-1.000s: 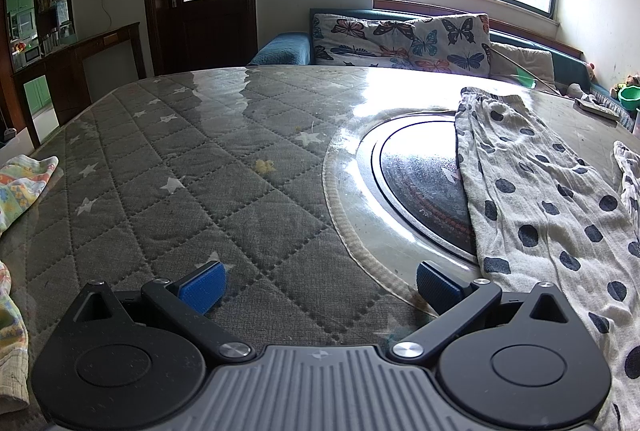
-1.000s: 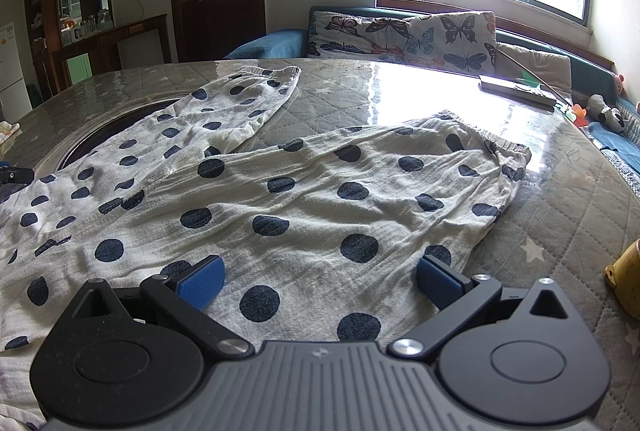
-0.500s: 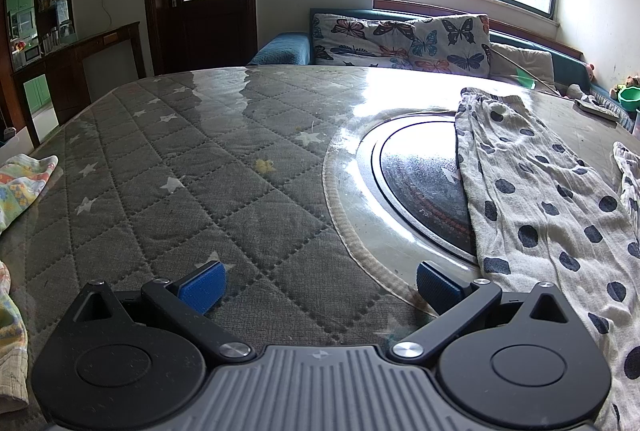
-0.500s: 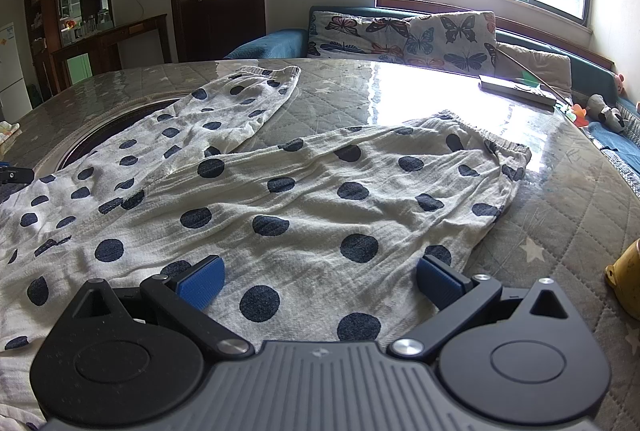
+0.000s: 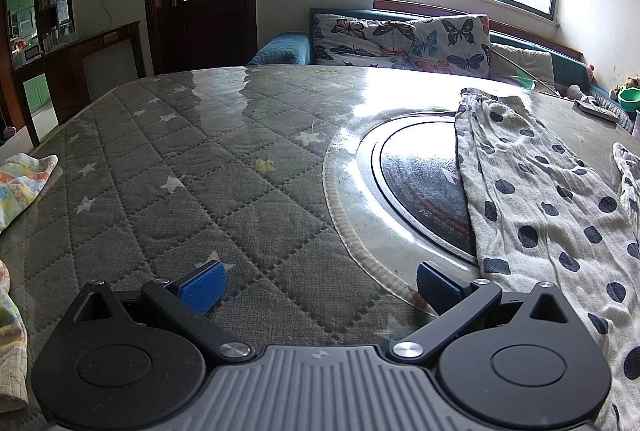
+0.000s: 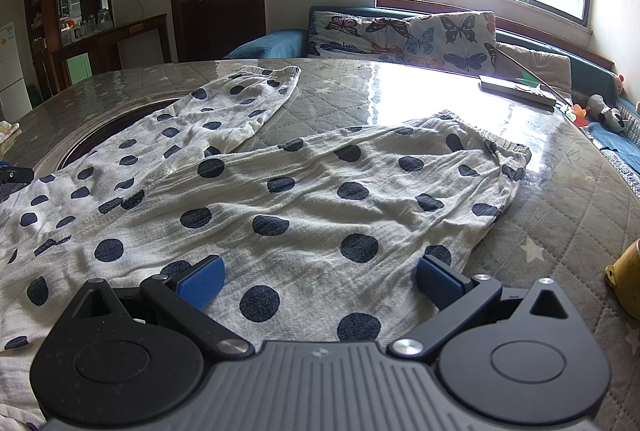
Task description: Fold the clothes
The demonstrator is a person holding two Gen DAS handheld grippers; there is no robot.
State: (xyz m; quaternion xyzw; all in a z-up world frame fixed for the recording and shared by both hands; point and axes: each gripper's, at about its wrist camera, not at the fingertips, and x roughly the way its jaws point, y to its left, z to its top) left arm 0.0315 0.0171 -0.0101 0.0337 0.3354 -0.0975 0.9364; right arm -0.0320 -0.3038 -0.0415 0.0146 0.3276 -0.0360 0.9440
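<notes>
**Both grippers spread and empty, polka-dot trousers laid out for the first fold**

Right gripper (image 6: 320, 281): blue pads (image 6: 202, 281) wide apart, nothing between them, hovering low over the near part of the polka-dot trousers (image 6: 304, 191). Probably parked there because the closest hem or waistband edge lies just under and beside the tool, ready for a pinch. No contact with the cloth that can be confirmed from this view.

Left gripper (image 5: 318, 283): likewise spread, pinching nothing, poised above bare quilted table cover (image 5: 160, 191). Placed left of the garment, likely waiting at the side so as to take the left leg (image 5: 532, 207) once folding begins.

Outward from the tools: trousers lying flat on the table, spread in a V, one leg (image 6: 224, 111) running far-left across the round inset plate (image 5: 420, 183), the other stretching far-right with its gathered cuff (image 6: 496, 147) near the bright reflection. Laid open like this, seemingly, so that one leg can be brought over the other. Some wrinkles across the middle; thin, limp fabric, likely to drag and bunch unless lifted at two points.

Further out: a colourful patterned cloth (image 5: 22, 183) at the left table edge, perhaps next in line; a yellow object (image 6: 628, 279) at the near right edge; a flat dark item (image 6: 516, 89) at the far side; a butterfly-print cushion (image 6: 404, 35) on the sofa beyond, under the window.

Folding judged not yet begun.
</notes>
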